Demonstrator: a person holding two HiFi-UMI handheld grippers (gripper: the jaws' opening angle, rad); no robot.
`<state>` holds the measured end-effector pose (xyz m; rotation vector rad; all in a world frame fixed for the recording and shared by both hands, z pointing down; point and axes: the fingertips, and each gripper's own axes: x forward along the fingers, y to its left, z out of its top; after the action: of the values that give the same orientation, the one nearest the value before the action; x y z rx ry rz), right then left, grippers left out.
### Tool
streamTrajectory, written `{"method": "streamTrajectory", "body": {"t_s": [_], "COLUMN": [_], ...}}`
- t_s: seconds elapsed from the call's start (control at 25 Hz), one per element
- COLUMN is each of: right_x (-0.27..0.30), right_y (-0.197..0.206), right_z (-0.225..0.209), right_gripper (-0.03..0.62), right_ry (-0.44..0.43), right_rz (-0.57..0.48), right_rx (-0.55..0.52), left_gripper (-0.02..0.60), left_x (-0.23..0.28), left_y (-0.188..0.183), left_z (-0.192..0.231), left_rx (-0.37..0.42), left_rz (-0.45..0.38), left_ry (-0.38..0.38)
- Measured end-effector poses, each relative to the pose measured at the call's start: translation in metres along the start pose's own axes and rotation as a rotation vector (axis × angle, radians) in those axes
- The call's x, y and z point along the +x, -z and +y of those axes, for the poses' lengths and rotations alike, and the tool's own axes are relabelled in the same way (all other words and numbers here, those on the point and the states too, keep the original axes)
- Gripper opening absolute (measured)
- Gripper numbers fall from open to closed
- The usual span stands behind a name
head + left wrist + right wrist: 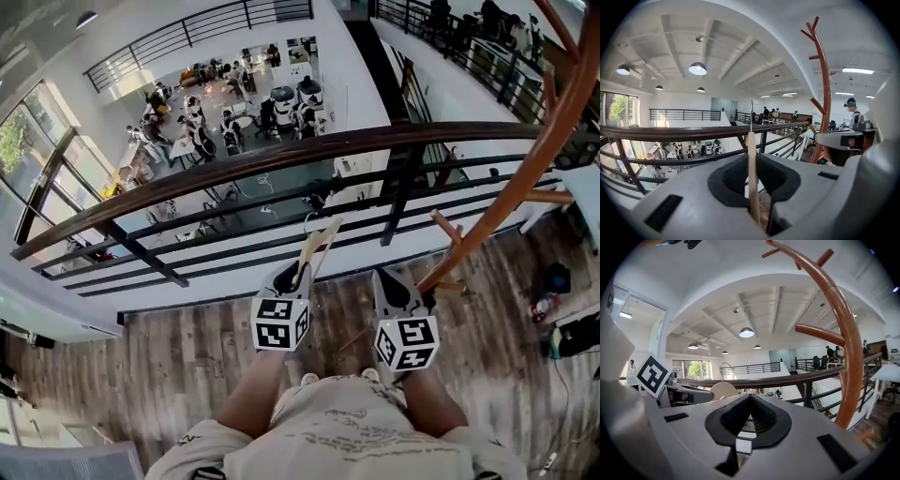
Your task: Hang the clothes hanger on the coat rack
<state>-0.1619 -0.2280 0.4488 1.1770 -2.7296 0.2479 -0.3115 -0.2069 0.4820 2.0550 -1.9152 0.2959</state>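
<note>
Two grippers, on forearms stretched forward side by side from the body, point at a railing [281,159].

Left gripper [292,277]: jaws clamped on the thin wooden body of the hanger [317,246]. The hanger rises straight ahead of the jaws, wire hook outermost, crossing in front of the handrail.

Right gripper [401,286]: jaws pressed together at the tips, nothing between them. The hanger lies to its left, apart from it.

Rack [525,169]: curved brown trunk with short pegs, rising just right of the right gripper, well right of the hanger and not touching it.

Surroundings: dark rail bars cross directly ahead of both grippers. A lower hall with seated people lies beyond. Plank floor [187,347] lies beneath.
</note>
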Motion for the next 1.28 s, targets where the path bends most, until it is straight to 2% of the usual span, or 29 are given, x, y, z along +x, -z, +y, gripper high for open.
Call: {"method": "streamTrajectory", "body": {"t_s": [0.44,0.72,0.88,1.12,1.28], "right_x": [-0.024,-0.038,-0.047,-0.056,-0.061], "right_y": [0.004,0.008,0.009,0.005,0.007], "right_z": [-0.044,-0.066,-0.072,-0.078,-0.083], "right_gripper": [0.002,0.002,0.002,0.002,0.002], "right_ry": [0.137,0.185,0.194,0.216,0.225], "right_rz": [-0.003,-0.006,-0.006,-0.015,-0.016], "right_rx": [0.025,0.038,0.040,0.046,0.051], "left_gripper": [0.055,0.055,0.055,0.055,0.055], "left_x": [0.035,0.047,0.046,0.041,0.040], "left_y": [-0.021,-0.034,-0.046,-0.063,-0.065], "left_z": [-0.059,-0.095,-0.114,-0.134,-0.146], "left_rx": [0.064,0.088,0.110,0.191,0.201], "left_rz": [-0.004,-0.014,-0.022,-0.052,-0.057], "left_ry": [0.149,0.220,0.247,0.264,0.281]}}
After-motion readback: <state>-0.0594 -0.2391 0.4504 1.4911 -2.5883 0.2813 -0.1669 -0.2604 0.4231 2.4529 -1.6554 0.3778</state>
